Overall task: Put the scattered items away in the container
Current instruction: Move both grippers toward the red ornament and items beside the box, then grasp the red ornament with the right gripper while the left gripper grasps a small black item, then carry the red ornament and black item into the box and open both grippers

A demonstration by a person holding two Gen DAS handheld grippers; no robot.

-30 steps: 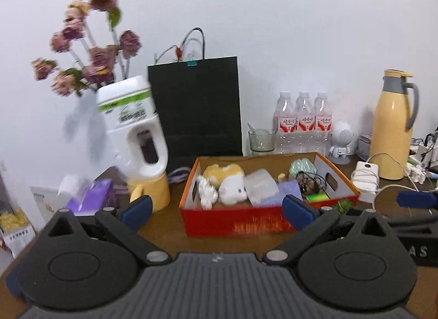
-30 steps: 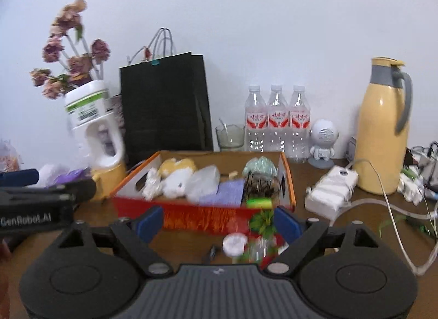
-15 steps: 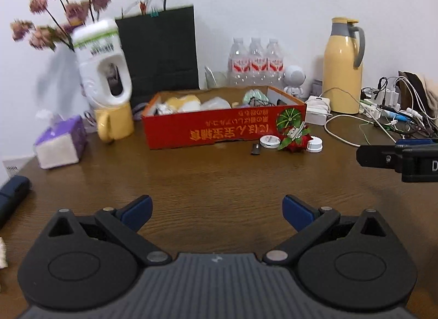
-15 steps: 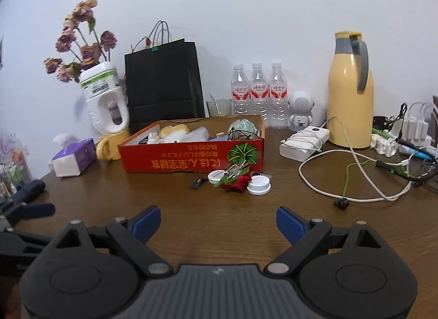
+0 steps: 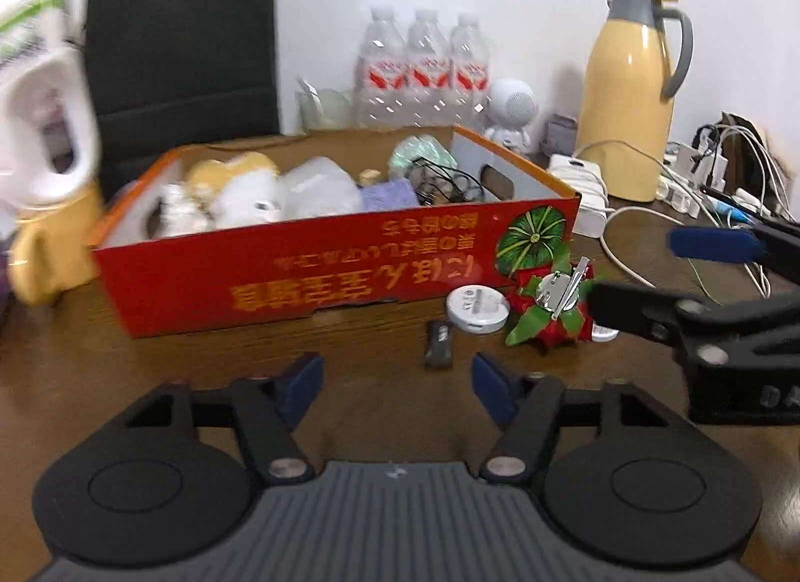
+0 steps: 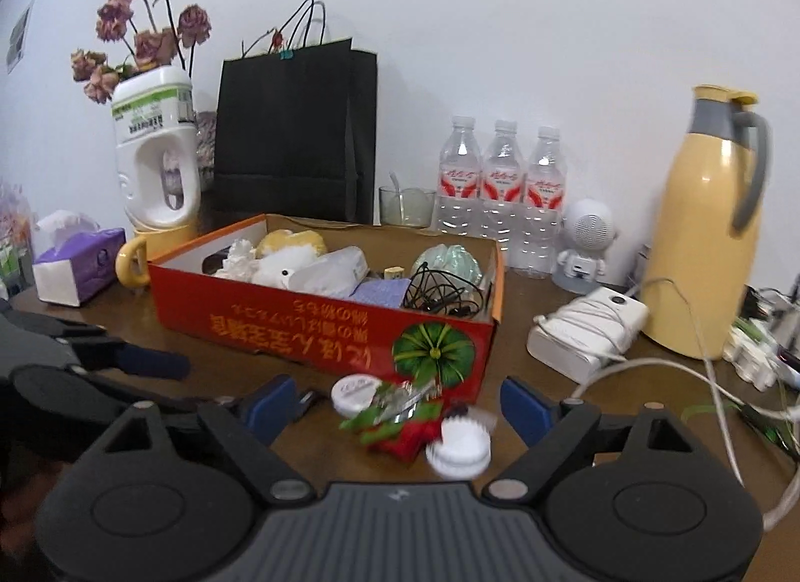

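**Both grippers low over the loose bits in front of the red box**

My left gripper has its jaws apart and closing, with nothing pressed between the blue pads; only bare table shows in the gap. Just ahead of its right pad lies a small black stick, flat on the wood and untouched.

My right gripper also has its jaws apart, wider, and they are closing too. Between its pads I see a red and green bow with a metal clip on it, a round white tin just on the box side of the bow, and a ribbed white cap on the near side of it. The pads do not press on any of them. In the left view the right gripper's fingers come in from the right edge, either side of that bow.

The red box sits on the brown table, its long printed side facing me, and the loose things lie just in front of its right corner. Inside it are soft toys, a clear packet, a purple pad, a pale green bundle and a tangle of black cable. Behind the box stand a black paper bag, three water bottles and a glass. Right of the box are a white charger with cord and a yellow jug. Left of it are a yellow mug, a white bottle of dried flowers and a purple tissue pack.
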